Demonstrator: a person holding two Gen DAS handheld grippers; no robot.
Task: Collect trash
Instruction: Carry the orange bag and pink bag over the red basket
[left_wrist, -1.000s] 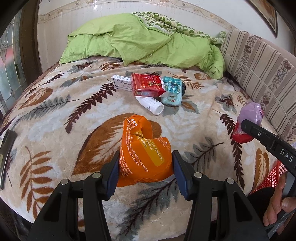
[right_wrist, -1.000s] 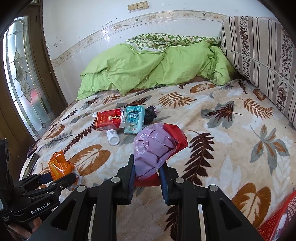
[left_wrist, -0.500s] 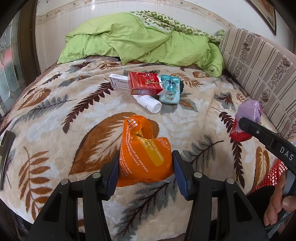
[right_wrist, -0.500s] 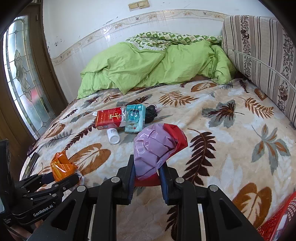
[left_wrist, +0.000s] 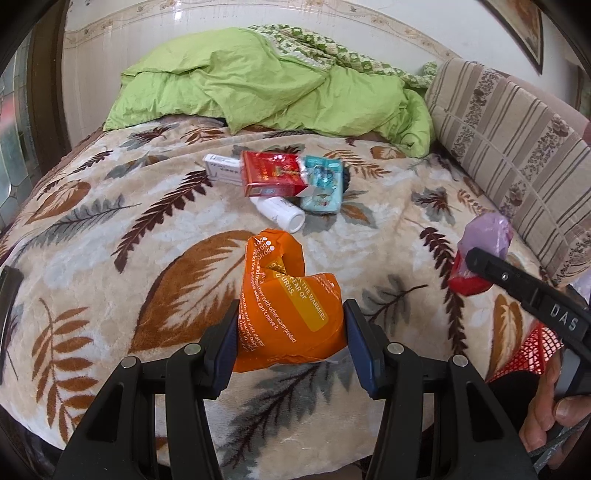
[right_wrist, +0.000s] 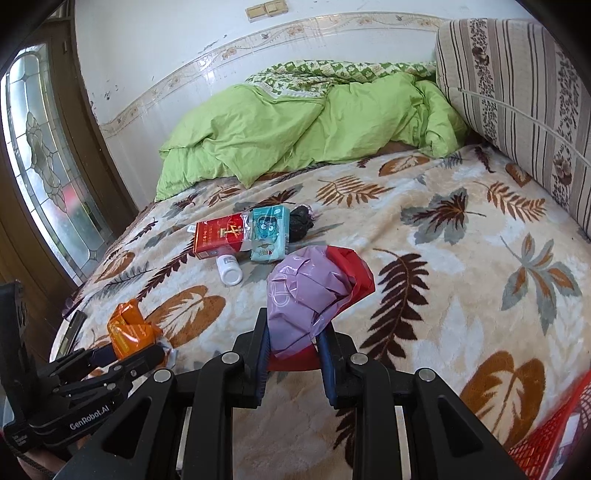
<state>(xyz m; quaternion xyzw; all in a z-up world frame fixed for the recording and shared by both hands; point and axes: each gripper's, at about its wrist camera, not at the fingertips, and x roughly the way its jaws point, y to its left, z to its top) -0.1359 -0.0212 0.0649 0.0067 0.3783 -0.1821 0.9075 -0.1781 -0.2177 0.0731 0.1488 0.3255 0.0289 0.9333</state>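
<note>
Left gripper pinches orange wrapper, right gripper clamps purple-red bags; slick plastic may slip before red basket at 4 o'clock.

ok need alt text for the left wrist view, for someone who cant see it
The left gripper clamps a crumpled orange packet above a leaf-patterned blanket. Beyond it lie a red box, a teal packet and a white bottle; at right, the right gripper holds a purple and red bag.
</note>
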